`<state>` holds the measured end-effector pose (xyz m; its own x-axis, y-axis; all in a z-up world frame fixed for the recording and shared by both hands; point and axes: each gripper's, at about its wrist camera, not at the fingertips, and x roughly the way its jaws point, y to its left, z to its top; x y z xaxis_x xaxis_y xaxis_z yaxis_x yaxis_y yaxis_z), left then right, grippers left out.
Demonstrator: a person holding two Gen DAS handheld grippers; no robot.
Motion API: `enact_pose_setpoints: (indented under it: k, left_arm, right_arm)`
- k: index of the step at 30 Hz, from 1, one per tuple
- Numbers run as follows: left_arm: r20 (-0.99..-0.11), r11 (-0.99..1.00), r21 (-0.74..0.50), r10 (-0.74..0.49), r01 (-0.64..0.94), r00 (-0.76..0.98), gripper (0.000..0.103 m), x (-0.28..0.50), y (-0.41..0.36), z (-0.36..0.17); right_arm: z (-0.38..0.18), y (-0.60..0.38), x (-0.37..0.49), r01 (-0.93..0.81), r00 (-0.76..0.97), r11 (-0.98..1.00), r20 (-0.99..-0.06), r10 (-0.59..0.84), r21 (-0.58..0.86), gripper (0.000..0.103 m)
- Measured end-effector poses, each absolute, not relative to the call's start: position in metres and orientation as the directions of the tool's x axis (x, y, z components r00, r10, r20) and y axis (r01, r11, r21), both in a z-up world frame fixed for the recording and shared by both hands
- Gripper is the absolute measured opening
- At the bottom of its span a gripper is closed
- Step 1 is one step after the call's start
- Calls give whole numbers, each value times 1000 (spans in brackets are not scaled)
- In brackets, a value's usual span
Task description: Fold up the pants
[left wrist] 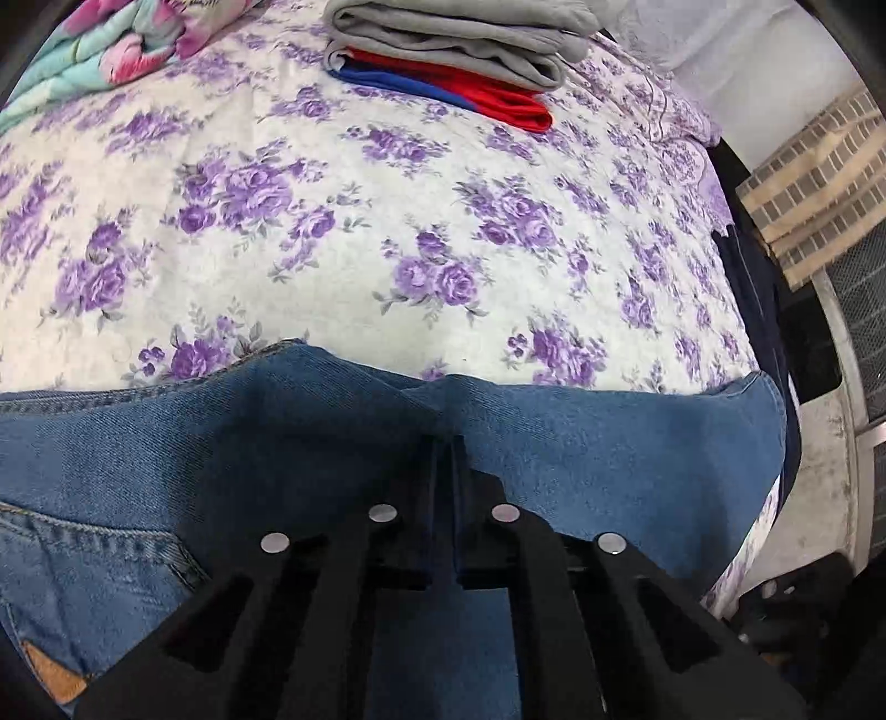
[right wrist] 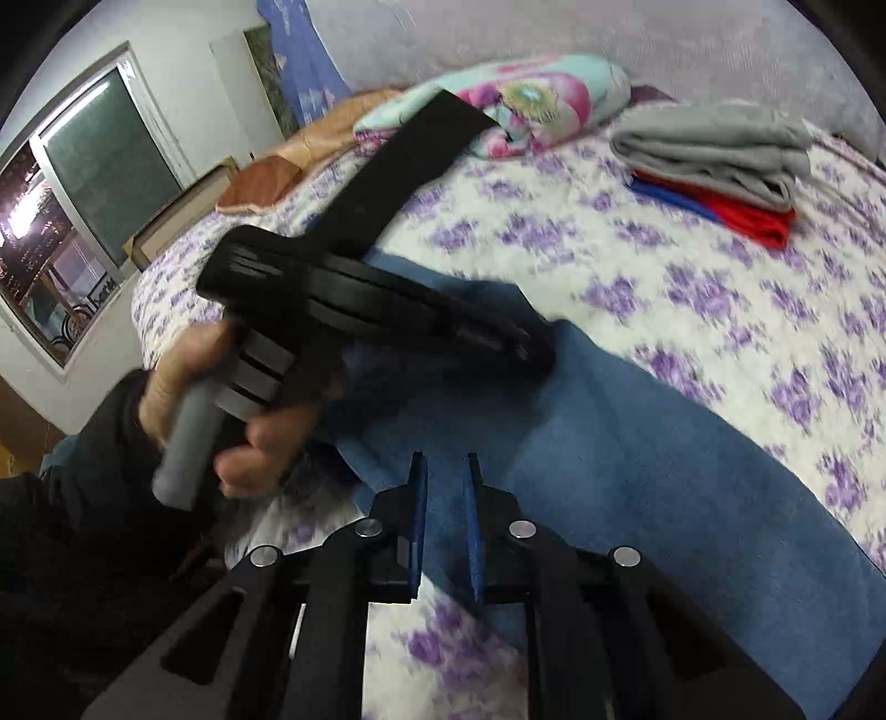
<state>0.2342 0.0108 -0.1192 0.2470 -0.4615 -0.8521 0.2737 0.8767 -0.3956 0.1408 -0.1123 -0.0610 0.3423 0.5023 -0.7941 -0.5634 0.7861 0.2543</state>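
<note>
Blue jeans (left wrist: 581,443) lie on the bed with the purple-flower cover (left wrist: 332,232). In the left wrist view my left gripper (left wrist: 443,443) is shut, its fingers pinching a raised fold of the denim; a back pocket and tan patch show at the lower left. In the right wrist view my right gripper (right wrist: 446,471) hovers over the jeans (right wrist: 637,471) with a narrow gap between its blue pads, nothing between them. The left gripper (right wrist: 531,354) shows there too, held by a hand, its tips down on the denim.
A folded stack of grey, red and blue clothes (left wrist: 459,50) sits at the far side of the bed, also in the right wrist view (right wrist: 720,160). A floral blanket (right wrist: 498,105) lies behind. The bed edge (left wrist: 736,310) drops off at right. A window (right wrist: 72,221) is at left.
</note>
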Motion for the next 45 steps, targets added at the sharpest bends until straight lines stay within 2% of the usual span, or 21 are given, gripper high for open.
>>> enact_pose_setpoints:
  k: [4,11,13,15,17,18,21,25,29,34,43,44,45]
  left_arm:
    - [-843,866,-429,-486,256,233,1,238,17,-124]
    - [-845,870,-412,-476,272,244,1,238,14,-122]
    - [-849,882,-374,-450,288,276,1,227,15,-112]
    - [-834,877,-361,-456,317,311,1,210,18,-98]
    - [-817,866,-366,-474,340,328,1,191,21,-86]
    - [-816,868,-353,-469,349,340,1,177,20,-82]
    - [-825,860,-350,-471,371,313,1,146,19,-88]
    - [-850,870,-351,-452,347,271,1,124,22,-114]
    - [-850,875,-352,-448,332,277,1,117,26,-123]
    - [-856,883,-330,-429,334,288,1,116,23,-121]
    - [-857,885,-325,-424,334,291,1,119,22,-123]
    - [-856,884,-330,-428,332,290,1,119,22,-124]
    - [-854,883,-334,-432,330,289,1,119,23,-124]
  right_arm:
    - [-109,-100,139,-518,220,811,-873,434,272,8]
    - [-93,-119,131,-444,289,822,-810,510,358,10]
    - [-72,-140,121,-415,344,816,-761,550,402,21]
    - [-46,-180,102,-352,463,844,-708,533,405,63]
    - [-29,-233,79,-227,587,890,-674,448,394,74]
    - [-26,-257,70,-157,620,900,-668,411,407,74]
    - [-35,-351,35,132,688,836,-656,310,533,74]
    - [-64,-424,8,328,712,705,-655,253,629,74]
    - [-98,-446,23,340,724,593,-606,330,730,74]
    - [-131,-450,48,396,691,539,-628,359,744,74]
    - [-129,-455,80,367,734,522,-584,346,770,74]
    - [-128,-455,81,362,738,531,-584,339,766,56]
    - [-128,-454,83,361,740,543,-587,327,758,20]
